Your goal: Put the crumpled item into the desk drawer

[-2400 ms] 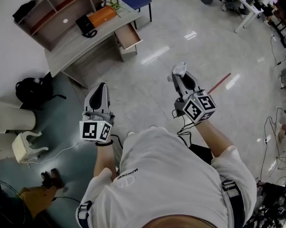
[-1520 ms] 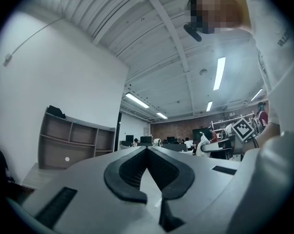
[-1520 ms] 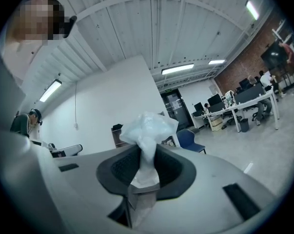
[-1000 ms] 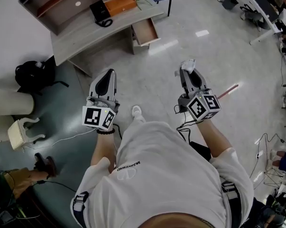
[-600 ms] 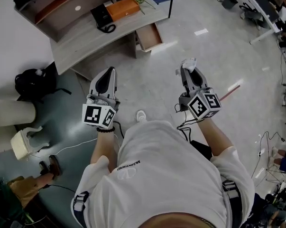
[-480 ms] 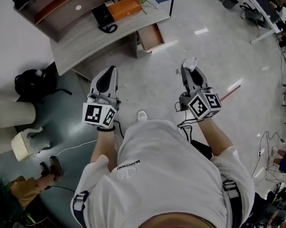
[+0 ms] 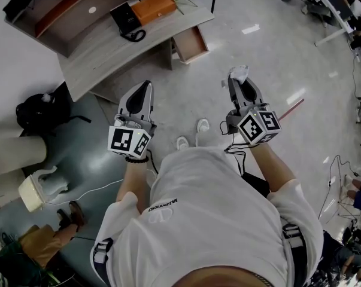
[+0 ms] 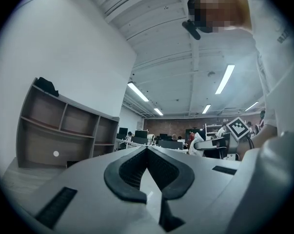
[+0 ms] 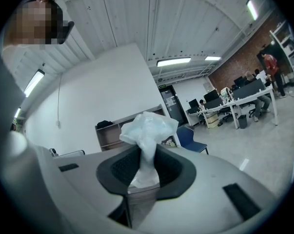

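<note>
Two tongs hover over the floor point(image 7: 186, 100): the right tongs point(image 7: 238, 82) pinch a crumpled white wad point(image 7: 239, 72), well apart from the open desk drawer point(image 7: 192, 43). The left tongs point(image 7: 146, 88) are pressed together, empty.

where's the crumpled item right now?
The crumpled item is pinched in the right gripper, right of centre in the head view, above the floor; the open desk drawer lies further up-left, apart from it.

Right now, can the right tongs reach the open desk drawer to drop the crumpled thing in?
Probably not yet. The right tongs grip the crumpled item out over the floor, well short of the open drawer. Only bare floor lies between, so stepping closer should do it.
</note>
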Tool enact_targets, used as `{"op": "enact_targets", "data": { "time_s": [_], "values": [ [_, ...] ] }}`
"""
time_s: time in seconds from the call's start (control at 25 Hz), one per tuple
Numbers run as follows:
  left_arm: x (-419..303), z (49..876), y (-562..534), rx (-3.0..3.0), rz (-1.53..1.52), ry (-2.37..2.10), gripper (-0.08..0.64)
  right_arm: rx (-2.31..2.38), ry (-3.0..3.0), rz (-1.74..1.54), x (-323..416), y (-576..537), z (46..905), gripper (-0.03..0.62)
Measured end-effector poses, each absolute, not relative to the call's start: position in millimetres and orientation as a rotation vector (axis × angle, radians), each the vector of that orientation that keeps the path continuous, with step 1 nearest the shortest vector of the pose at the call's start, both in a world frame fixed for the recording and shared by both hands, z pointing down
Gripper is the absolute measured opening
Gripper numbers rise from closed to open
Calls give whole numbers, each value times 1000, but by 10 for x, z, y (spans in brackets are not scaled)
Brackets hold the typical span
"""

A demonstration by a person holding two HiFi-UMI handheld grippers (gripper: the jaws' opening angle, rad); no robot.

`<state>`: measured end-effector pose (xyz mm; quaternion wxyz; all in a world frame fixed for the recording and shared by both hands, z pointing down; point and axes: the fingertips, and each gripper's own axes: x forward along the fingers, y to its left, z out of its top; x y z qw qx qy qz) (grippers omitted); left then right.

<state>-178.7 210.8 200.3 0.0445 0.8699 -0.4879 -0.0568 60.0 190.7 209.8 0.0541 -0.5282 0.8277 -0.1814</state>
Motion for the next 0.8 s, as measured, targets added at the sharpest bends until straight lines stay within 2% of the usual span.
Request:
{"op": "enact_targets", "data": {
  "time_s": [0.8],
  "values": [
    [-1075,2283,756,2652,-96,-1487,2,-1484,2608,-580,864,455,2301,75]
  ]
}}
